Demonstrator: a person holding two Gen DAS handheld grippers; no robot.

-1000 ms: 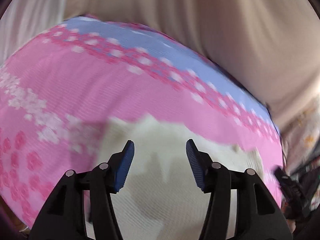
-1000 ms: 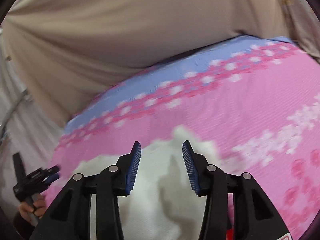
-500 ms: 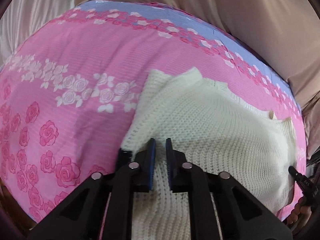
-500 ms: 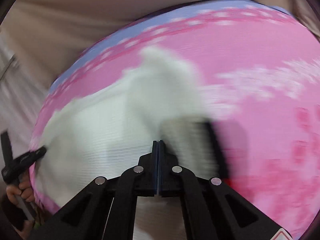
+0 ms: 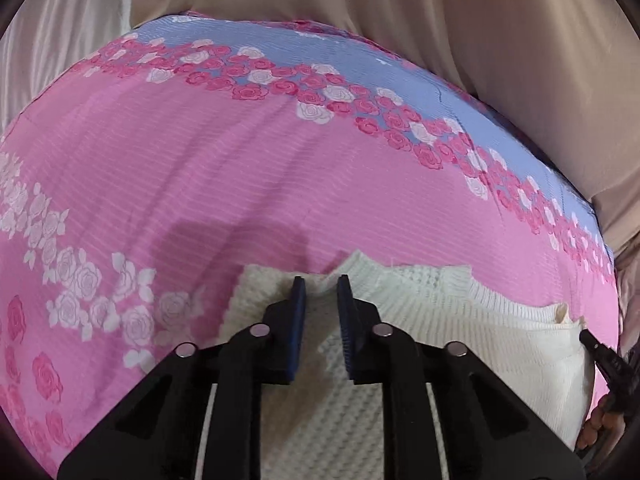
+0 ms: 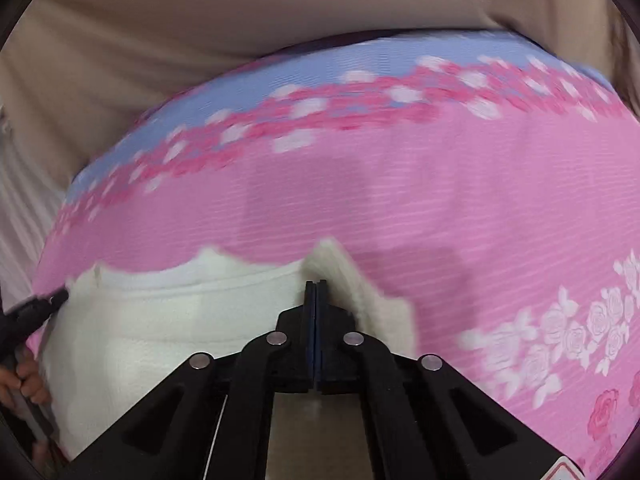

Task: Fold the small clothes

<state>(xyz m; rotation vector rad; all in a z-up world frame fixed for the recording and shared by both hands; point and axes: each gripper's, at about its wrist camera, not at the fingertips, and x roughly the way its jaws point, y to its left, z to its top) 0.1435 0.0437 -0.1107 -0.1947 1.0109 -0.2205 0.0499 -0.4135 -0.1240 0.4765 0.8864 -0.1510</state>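
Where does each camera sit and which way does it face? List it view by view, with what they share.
Left wrist: on the left gripper, looking forward and down at the white sweater on the pink bedspread; its jaws, just opening slightly, have knit between them; the right hand shows far right.
Right wrist: on the right gripper, shut, same downward look; the left hand shows far left.
Shared: sweater, bedspread, beige curtain.

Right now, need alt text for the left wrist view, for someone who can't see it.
A white knit sweater lies on a pink rose-print bedsheet with a blue border; the left gripper sits over its top edge, fingers slightly apart, nothing clearly pinched. The right gripper shows at the far right edge, beige curtain behind.
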